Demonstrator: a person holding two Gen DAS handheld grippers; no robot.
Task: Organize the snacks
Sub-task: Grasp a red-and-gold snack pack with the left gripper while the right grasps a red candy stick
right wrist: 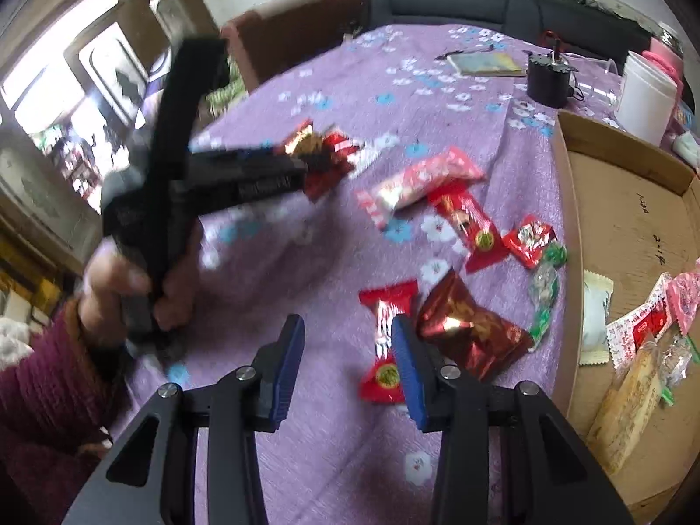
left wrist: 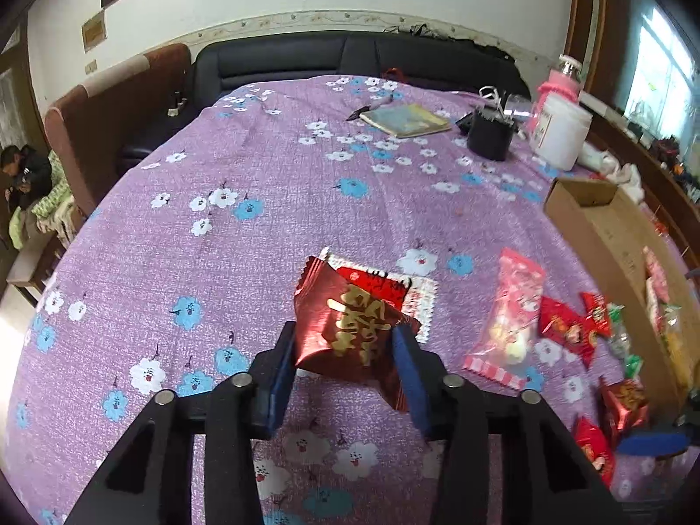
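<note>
Clamped between the blue pads of the left gripper, a dark red gold-lettered packet hangs above the purple flowered cloth; only the right view shows the right gripper spread wide and gripping nothing, over a red candy. Farther right, loose snacks lie beside the cardboard box, with bare cloth beyond toward the black pot.

Purple flower-printed tablecloth: woven cloth, matt, lightly ribbed. Dark red snack packet with gold characters: crinkled foil, glossy. Pink-and-white candy bag: thin shiny plastic film. Shallow brown cardboard box: matt paper board, plain. Left gripper: matt black plastic arms, blue ribbed pads, bright metal pins. White tub: smooth plastic, dull sheen.
</note>
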